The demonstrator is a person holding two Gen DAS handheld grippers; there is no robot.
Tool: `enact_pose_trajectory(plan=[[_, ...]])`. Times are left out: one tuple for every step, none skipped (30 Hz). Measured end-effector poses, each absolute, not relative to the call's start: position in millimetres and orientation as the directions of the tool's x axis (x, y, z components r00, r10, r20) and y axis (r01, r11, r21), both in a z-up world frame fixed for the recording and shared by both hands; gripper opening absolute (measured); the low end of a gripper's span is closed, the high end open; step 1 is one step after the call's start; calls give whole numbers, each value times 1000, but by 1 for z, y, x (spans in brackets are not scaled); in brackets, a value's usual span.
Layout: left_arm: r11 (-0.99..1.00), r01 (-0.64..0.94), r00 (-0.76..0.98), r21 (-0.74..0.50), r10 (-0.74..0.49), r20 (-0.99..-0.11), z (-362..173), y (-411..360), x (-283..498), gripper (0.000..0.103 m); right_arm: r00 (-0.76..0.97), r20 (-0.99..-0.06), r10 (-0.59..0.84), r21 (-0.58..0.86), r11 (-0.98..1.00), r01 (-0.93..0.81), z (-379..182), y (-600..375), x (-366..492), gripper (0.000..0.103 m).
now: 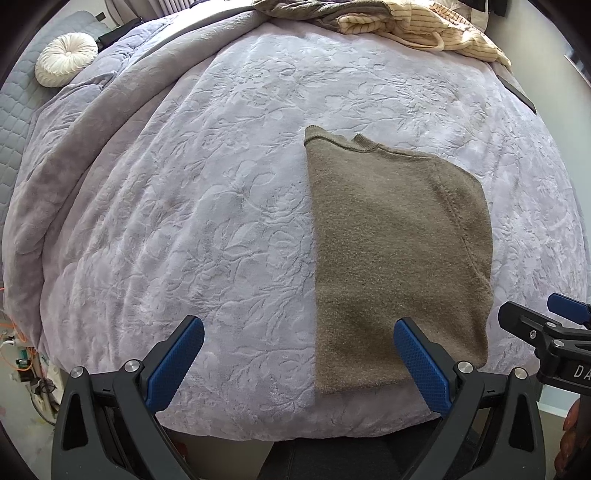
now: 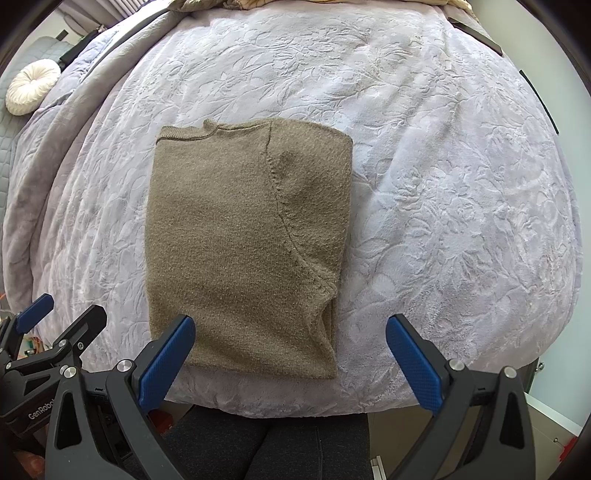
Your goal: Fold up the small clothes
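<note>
Left gripper (image 1: pixel 298 334) is spread wide and holds nothing; its right finger hangs over the near edge of a folded brown sweater (image 1: pixel 399 258). Right gripper (image 2: pixel 290 332) is equally wide and empty, its left finger over the same edge. The sweater lies flat on a lilac embossed blanket (image 1: pixel 221 184) covering a bed. A round white cushion (image 1: pixel 65 59) and a heap of clothes (image 1: pixel 388 22) sit at the far side.
</note>
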State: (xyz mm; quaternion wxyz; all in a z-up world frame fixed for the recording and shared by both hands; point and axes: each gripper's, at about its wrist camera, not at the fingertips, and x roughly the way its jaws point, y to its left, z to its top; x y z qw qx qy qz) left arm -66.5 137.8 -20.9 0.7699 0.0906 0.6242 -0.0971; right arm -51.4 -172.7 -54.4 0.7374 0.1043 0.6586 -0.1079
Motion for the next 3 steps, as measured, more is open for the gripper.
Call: enact_pose_trajectory(plan=[[965, 260, 203, 15, -39, -978, -21, 138, -67, 103, 109, -994, -21, 12, 955, 296, -55, -172, -52, 103], [966, 258, 201, 10, -43, -979, -21, 139, -66, 103, 109, -994, -21, 12, 955, 296, -54, -172, -52, 103], [966, 257, 198, 6, -46, -979, -21, 139, -66, 103, 109, -994, -21, 12, 955, 296, -55, -172, -52, 103]])
